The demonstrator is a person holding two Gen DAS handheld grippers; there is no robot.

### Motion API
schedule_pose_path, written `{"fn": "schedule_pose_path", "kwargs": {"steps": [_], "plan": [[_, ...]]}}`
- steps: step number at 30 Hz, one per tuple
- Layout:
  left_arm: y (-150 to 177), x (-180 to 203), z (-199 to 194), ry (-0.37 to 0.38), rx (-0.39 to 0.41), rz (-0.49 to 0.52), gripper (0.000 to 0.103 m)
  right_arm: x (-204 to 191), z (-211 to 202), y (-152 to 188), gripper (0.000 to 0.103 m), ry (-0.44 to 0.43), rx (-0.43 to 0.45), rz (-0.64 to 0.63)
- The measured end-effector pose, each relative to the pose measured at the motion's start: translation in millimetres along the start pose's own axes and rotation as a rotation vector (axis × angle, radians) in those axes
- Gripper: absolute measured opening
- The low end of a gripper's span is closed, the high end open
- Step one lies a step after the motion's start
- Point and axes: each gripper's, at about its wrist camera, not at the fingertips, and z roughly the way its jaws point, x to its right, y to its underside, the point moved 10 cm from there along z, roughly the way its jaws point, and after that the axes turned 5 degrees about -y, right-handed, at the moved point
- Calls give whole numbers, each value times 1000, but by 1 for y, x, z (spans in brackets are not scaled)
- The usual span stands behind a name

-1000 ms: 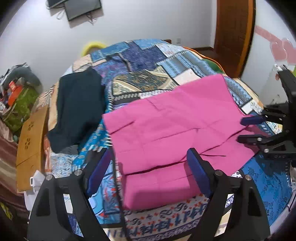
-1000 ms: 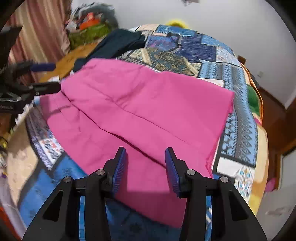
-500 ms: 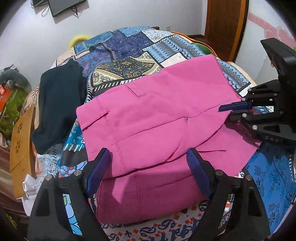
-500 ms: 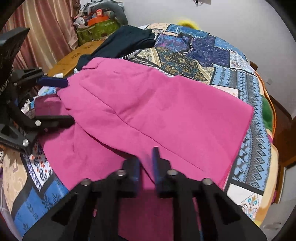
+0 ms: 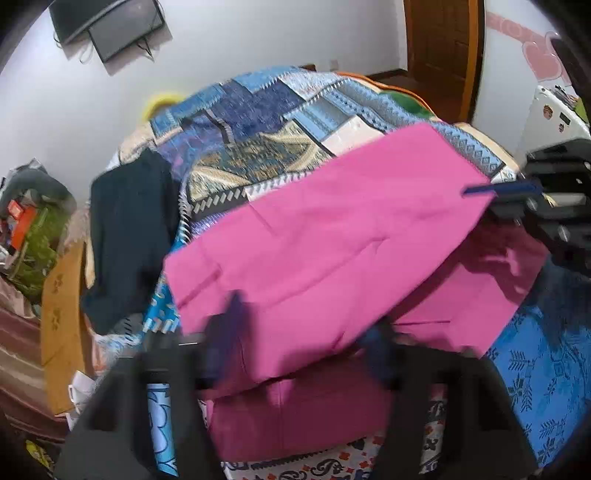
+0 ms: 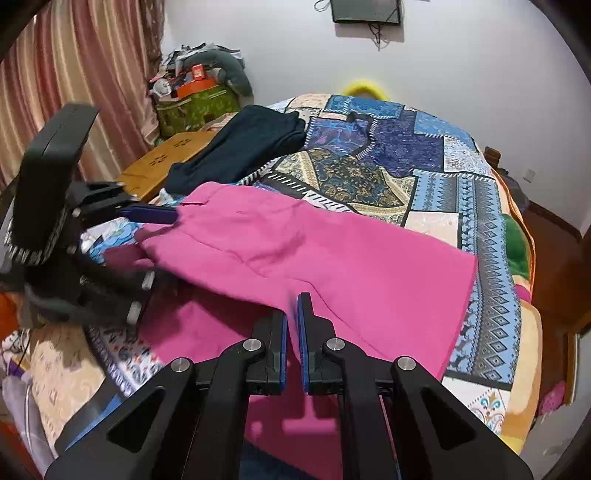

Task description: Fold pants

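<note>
Nearest us, the right gripper [image 6: 291, 328] has its blue pads squeezed together on a pinch of the pink pants [image 6: 332, 266], the cloth rising in a ridge between the fingers. Over on the other side, the left gripper [image 5: 303, 343] is a blur; its jaws have just been closing in, with the near edge of the pants [image 5: 332, 236] lying between them, though whether the pads are pressing the cloth yet I cannot tell. The pants lie spread across the patchwork bedspread [image 6: 406, 162], the upper layer lifted off a darker pink layer below, near the front edge of the bed. Beyond the pants, a dark folded garment [image 6: 243, 144] lies on the far left part of the bedspread, partly overhanging a low wooden table [image 6: 162, 166] beside the bed. Further back, a green patterned bag [image 6: 195, 107] piled with odds and ends stands by the pink curtain [image 6: 74, 85]. On the far white wall hangs a dark screen [image 6: 365, 11].
</note>
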Motion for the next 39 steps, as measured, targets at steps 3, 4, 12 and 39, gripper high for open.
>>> {"fn": "schedule_pose_path", "kwargs": {"steps": [3, 4, 12, 39], "plan": [[-4, 3, -15, 11, 39, -12, 18, -6, -7, 5, 5, -13, 2, -9], [-5, 5, -20, 12, 49, -10, 16, -7, -10, 6, 5, -12, 3, -12], [9, 18, -43, 50, 57, -14, 14, -19, -27, 19, 5, -15, 11, -20], [-3, -17, -69, 106, 77, -205, 65, -21, -46, 7, 43, -47, 113, 190]]}}
